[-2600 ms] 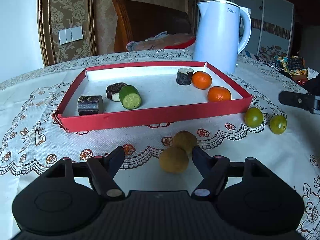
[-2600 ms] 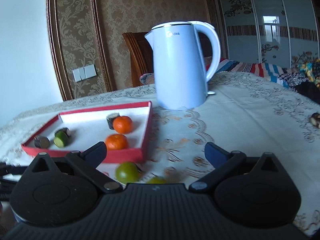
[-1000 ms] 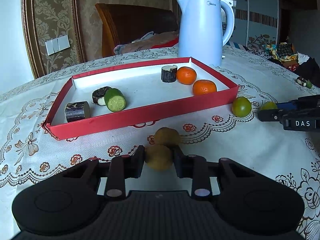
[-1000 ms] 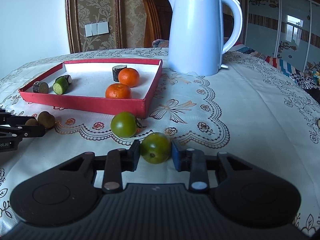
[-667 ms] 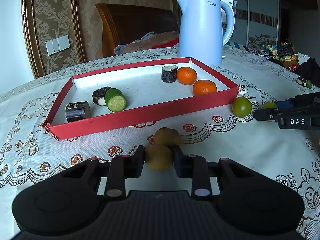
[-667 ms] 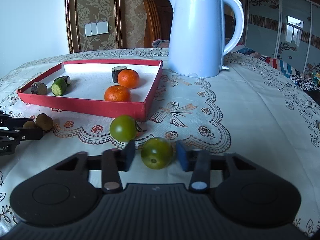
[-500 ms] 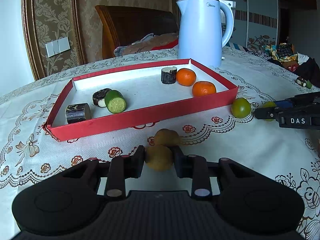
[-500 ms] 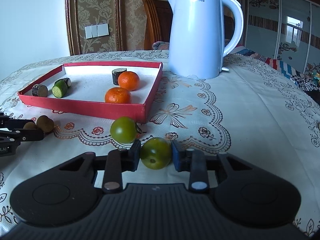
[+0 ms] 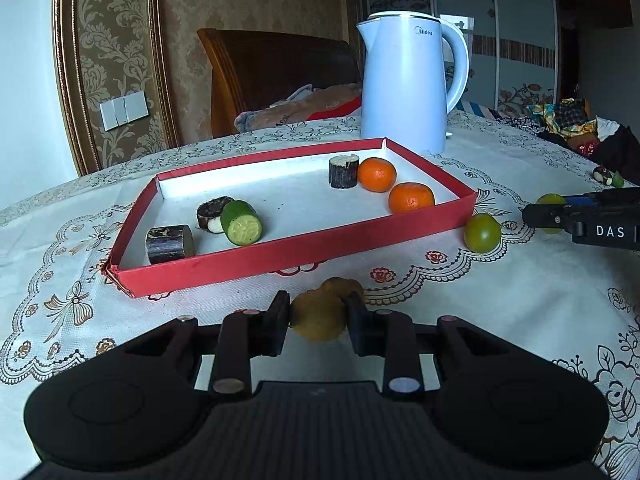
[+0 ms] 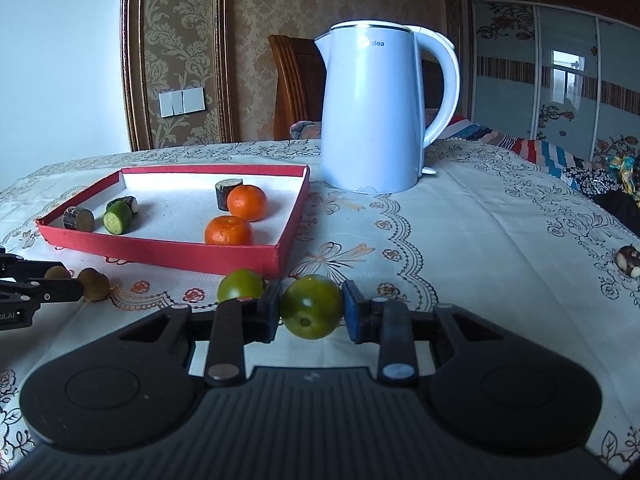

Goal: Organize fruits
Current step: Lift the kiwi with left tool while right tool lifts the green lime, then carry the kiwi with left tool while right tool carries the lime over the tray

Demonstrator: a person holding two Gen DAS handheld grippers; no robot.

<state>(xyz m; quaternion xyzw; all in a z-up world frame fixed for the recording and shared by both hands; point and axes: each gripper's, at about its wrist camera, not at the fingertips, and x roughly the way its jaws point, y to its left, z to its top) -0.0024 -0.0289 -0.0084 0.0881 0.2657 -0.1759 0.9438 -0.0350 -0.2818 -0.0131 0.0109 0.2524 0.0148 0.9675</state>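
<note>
Since earlier, both our grippers have clamped fruit: left gripper [image 9: 318, 316] on a brown fruit [image 9: 318, 315], right gripper [image 10: 311, 307] on a green fruit [image 10: 311, 306], two oranges [image 10: 229, 230] mid-frame in the red tray [image 10: 168, 255].

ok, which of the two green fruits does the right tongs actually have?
The darker green fruit, pinched between the right tongs nearest that camera. The other green fruit sits free on the tablecloth just left of it, by the red tray's front corner.
</note>
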